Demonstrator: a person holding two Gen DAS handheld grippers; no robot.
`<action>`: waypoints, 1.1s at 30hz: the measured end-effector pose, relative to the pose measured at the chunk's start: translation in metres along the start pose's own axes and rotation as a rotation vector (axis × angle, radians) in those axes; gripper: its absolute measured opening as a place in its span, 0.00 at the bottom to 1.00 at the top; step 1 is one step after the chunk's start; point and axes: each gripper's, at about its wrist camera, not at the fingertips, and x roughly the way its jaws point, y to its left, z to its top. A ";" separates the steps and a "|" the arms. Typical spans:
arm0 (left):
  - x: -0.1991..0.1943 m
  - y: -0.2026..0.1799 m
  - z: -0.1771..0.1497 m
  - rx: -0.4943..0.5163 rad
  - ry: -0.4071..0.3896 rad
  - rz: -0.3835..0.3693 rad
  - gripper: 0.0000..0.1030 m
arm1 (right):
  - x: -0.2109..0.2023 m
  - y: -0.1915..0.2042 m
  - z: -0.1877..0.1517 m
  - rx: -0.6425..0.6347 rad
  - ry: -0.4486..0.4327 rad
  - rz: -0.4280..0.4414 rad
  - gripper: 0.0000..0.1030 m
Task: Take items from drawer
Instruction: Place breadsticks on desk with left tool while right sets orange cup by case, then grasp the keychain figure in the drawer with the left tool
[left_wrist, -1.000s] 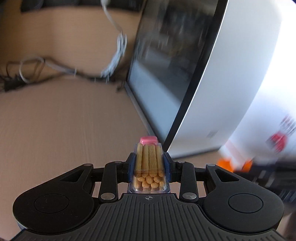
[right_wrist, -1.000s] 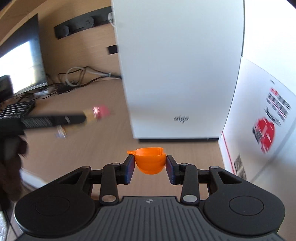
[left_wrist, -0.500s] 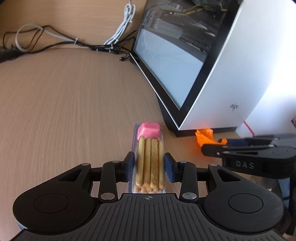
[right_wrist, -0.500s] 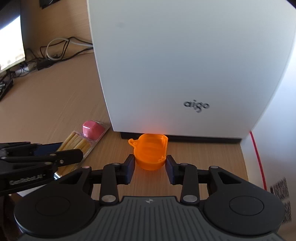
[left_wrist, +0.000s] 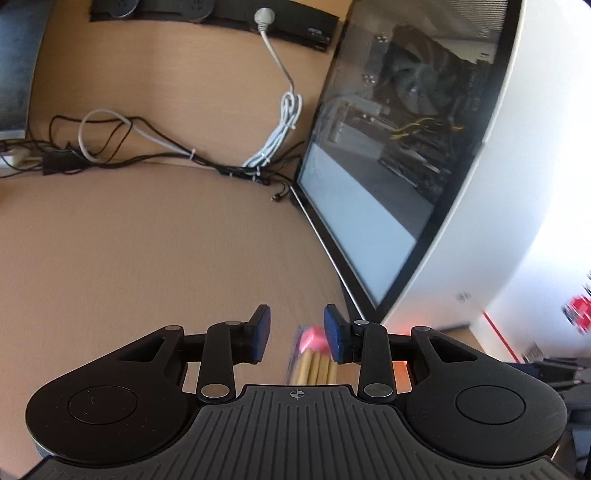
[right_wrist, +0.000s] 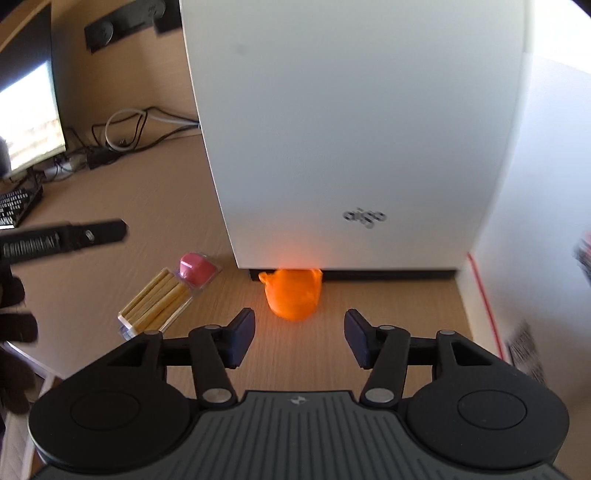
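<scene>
A clear pack of biscuit sticks with a pink end (right_wrist: 168, 291) lies flat on the wooden desk, left of a small orange cup (right_wrist: 292, 292) that stands against the foot of the white computer case. My right gripper (right_wrist: 299, 338) is open, just in front of the cup and apart from it. The left gripper (left_wrist: 297, 334) is also open and raised; the stick pack (left_wrist: 314, 360) shows below, close to its right finger, not held. From the right wrist view the left gripper's finger (right_wrist: 74, 236) hangs above the desk at the left. No drawer is in view.
The white computer case (right_wrist: 354, 129) with a glass side panel (left_wrist: 388, 166) stands close ahead. Cables (left_wrist: 184, 155) run along the desk's back edge. A monitor (right_wrist: 26, 118) and a keyboard (right_wrist: 16, 201) sit far left. A white box with red print (left_wrist: 546, 295) stands at the right.
Both grippers have opened and pulled back. The stick pack and the orange cup, held a moment ago, now rest on the desk by the case.
</scene>
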 end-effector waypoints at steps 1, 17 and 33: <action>-0.007 0.000 -0.002 0.019 0.031 -0.005 0.34 | -0.007 -0.002 -0.004 0.014 0.004 0.008 0.55; -0.007 -0.015 -0.129 0.109 0.527 -0.029 0.34 | -0.027 -0.009 -0.093 0.083 0.266 -0.011 0.59; 0.057 -0.006 -0.153 -0.056 0.559 0.062 0.33 | -0.017 -0.006 -0.109 0.064 0.339 -0.011 0.62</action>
